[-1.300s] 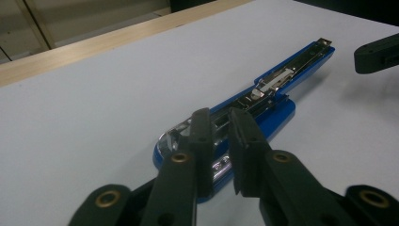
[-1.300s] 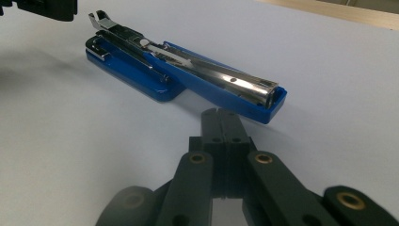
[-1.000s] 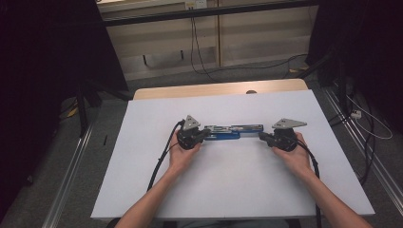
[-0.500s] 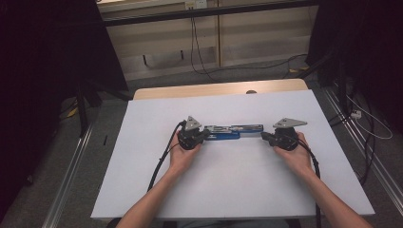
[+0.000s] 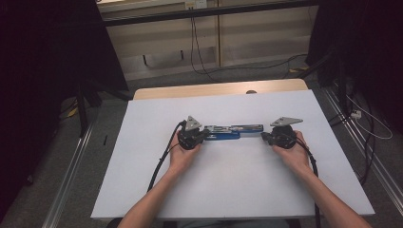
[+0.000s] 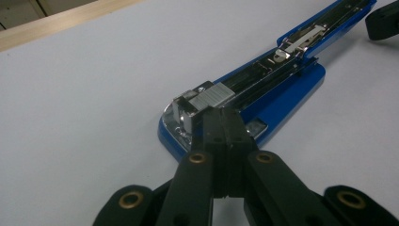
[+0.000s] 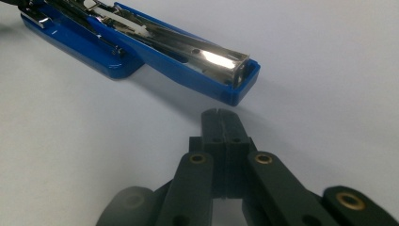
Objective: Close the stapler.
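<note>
Blue stapler (image 5: 231,132) flat open on counter (image 5: 142,180). Left tool (image 6: 225,123) closed, touching stapler end; right tool (image 7: 221,123) closed, empty, near other end.

A blue stapler (image 6: 263,82), swung fully open, lies flat on a white table (image 6: 84,89), its metal staple channel exposed along its length. The left gripper (image 6: 225,117), black jaws pressed together, rests its tips against the stapler's near end. Another black gripper (image 6: 383,21) edges in at the upper right corner.
</note>
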{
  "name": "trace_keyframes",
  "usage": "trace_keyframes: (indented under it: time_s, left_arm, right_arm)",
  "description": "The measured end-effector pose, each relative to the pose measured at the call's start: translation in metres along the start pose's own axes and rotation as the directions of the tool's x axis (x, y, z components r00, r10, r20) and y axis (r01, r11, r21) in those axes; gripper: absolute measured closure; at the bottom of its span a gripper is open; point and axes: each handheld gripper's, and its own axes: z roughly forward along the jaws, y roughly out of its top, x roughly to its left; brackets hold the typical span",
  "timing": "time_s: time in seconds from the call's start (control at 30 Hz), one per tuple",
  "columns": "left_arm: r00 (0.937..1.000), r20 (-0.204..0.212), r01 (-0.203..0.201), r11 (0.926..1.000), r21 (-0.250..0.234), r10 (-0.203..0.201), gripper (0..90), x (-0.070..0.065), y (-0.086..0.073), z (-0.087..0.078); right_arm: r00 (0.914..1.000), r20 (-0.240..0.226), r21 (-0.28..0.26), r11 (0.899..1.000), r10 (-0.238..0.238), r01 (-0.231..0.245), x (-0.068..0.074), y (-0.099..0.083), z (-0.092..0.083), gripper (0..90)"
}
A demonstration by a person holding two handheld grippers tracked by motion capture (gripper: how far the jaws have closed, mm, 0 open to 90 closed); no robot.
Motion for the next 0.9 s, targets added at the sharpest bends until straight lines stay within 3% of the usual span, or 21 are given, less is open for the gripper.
trace_keyframes:
  time_s: [0.6,0.9]
  left_arm:
    - [0.9996,-0.023,-0.016,0.9998,0.009,0.016,90.0,-0.0016,0.0011,-0.0002]
    - [0.9999,-0.010,-0.005,0.9999,0.009,0.005,90.0,-0.0008,0.0011,-0.0002]
  right_arm:
    - [1.0000,0.004,0.016,1.000,-0.005,0.005,0.0014,0.0057,0.0088,90.0]
    - [1.0000,0.000,-0.002,1.000,0.002,-0.002,0.0021,0.0073,0.0098,90.0]
